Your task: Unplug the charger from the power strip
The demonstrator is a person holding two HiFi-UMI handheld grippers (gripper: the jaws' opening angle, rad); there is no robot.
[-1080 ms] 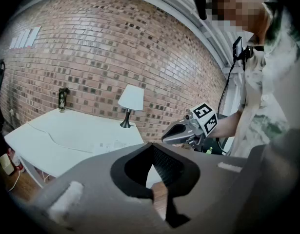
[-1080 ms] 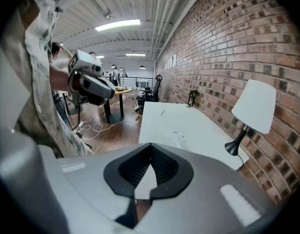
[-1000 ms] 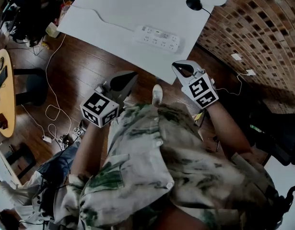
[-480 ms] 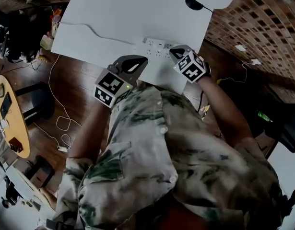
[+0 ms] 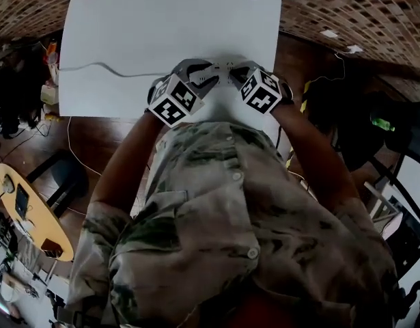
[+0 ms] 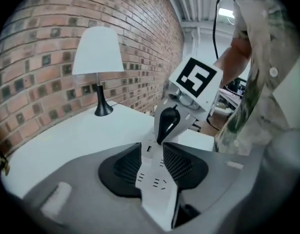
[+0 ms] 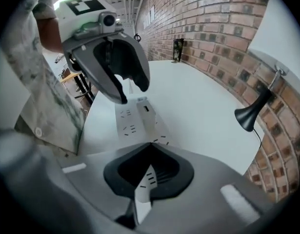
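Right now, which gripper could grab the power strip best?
Left, probably. The left gripper has its jaws opening on either side of the power strip; the right gripper is shut over it.

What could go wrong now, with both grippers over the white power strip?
1. The left gripper's jaws are opening around the power strip without pressing on it, so the strip might slide or lift with a pull.
2. The right gripper is shut and close to the left one, so they could bump.
I can't make out a charger.
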